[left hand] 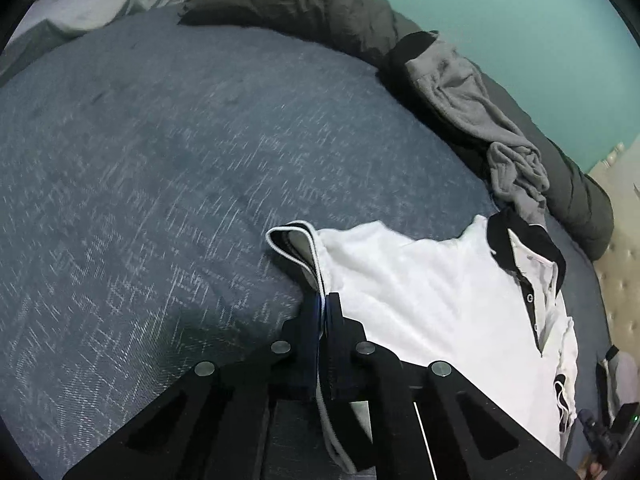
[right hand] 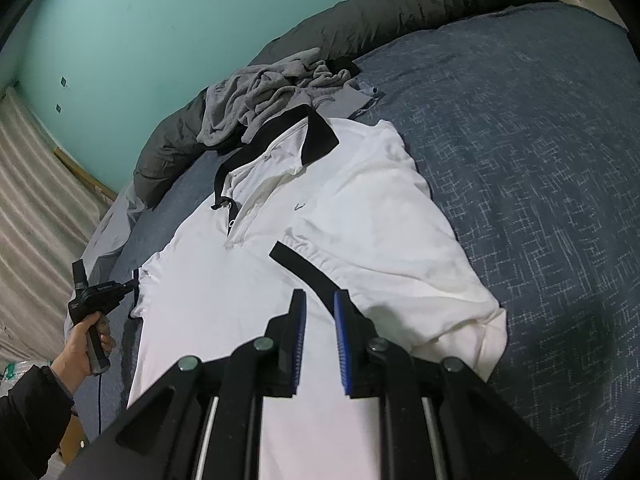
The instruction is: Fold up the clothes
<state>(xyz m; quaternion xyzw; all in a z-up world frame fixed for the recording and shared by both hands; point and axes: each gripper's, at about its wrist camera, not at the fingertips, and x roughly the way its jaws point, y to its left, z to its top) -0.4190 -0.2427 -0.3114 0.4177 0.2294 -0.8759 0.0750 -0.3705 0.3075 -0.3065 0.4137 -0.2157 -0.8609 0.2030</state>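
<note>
Clamped tight, the left gripper [left hand: 323, 300] pinches the black-and-white trimmed sleeve cuff [left hand: 294, 246] of a white polo shirt [left hand: 432, 292], the fabric edge running down between its fingers. The right gripper [right hand: 320, 300] hangs just above the shirt's middle with its blue-padded jaws parted and nothing between them.

In the right wrist view the polo shirt [right hand: 320, 216] lies front-up on the blue bedspread [right hand: 540, 160], black collar [right hand: 280, 132] toward the far side and button placket open. One sleeve is already turned in across the chest, its black cuff band [right hand: 300, 268] lying diagonally just ahead of the right gripper. The other sleeve is the one in the left gripper's grasp, at the shirt's outer edge, with a hand [right hand: 86, 344] holding that tool.

Judging from this, the step in hand is bringing the held sleeve in over the body. To do it well, the cuff should travel low and flat so the shoulder creases along a straight line matching the other side, while the free gripper could pin the body against dragging.

A crumpled grey garment [right hand: 264, 96] sits beyond the collar against a dark rolled duvet [right hand: 400, 4].
</note>
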